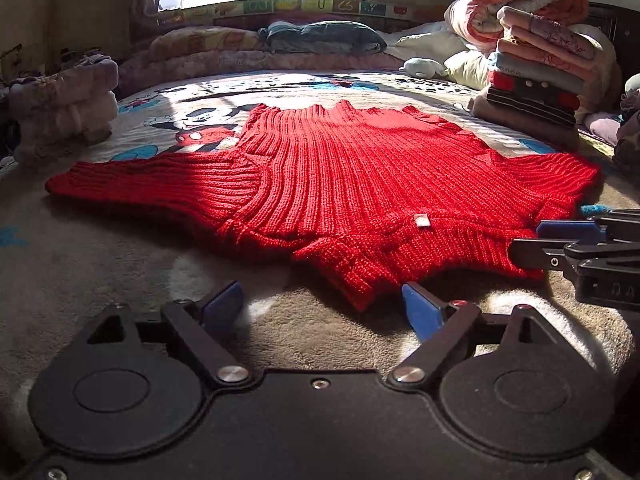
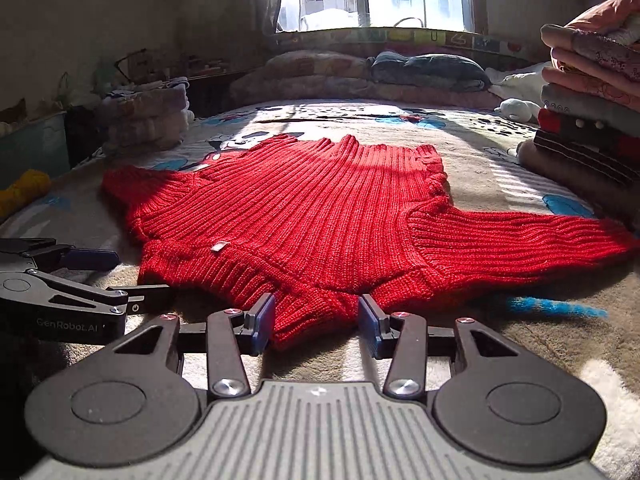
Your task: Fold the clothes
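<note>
our left black two-finger gripper with blue pads (image 1: 322, 308) lies low and level, jaws spread wide, pointing toward 12 o'clock. at its 3 o'clock sits our right black two-finger gripper with blue pads (image 2: 316, 322), jaws parted, nothing clamped between them.

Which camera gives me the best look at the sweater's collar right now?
Right wrist: the collar lies between the open right gripper fingers, centred and close. The left wrist view shows it off to the right of the open left gripper, partly in shadow.
</note>
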